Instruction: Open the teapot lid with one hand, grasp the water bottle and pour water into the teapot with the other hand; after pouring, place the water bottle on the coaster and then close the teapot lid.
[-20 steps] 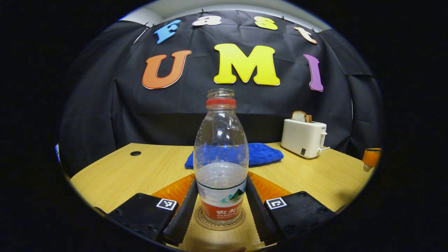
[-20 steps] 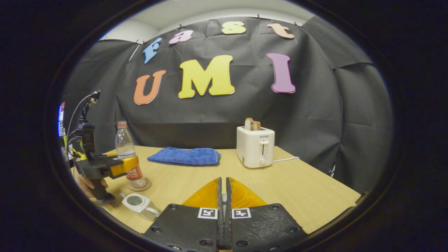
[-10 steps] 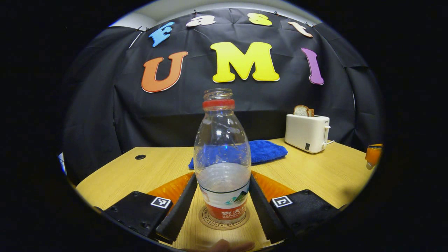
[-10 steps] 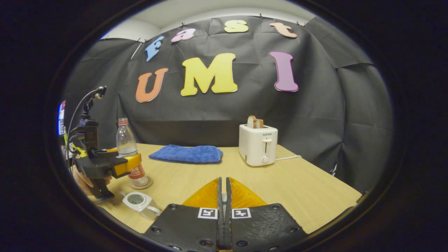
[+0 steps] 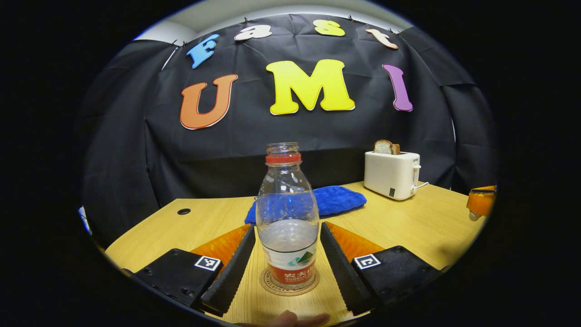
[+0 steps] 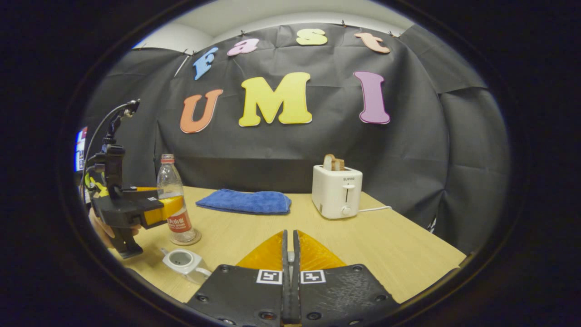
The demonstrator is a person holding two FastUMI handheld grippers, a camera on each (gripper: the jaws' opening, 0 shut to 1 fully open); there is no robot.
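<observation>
**A:** Where's the water bottle [image 5: 285, 181]?

**B:** Upright on the round coaster [image 5: 268, 286], between the fingers of the left gripper [image 5: 287, 226]. They're spread, with a sliver of table [image 5: 408, 222] showing on either side, so nothing is pinching it.

**A:** So how should the pull-back go?

**B:** Straight back along the fingers with no sideways drift. It's a tall, light plastic bottle, and I'd guess a brush from either finger would tip it off the coaster.

**A:** What does it look like?

**B:** Clear, cap off, a red ring at the neck and a red-and-white label low down. It's roughly a third full.

**A:** And the other hand?

**B:** The right gripper [image 6: 289, 232] has its fingers pressed together. I can't tell whether the lid is caught between them. The white teapot [image 6: 181, 261] sits open-topped near the bottle, so closing it is what's left.
</observation>
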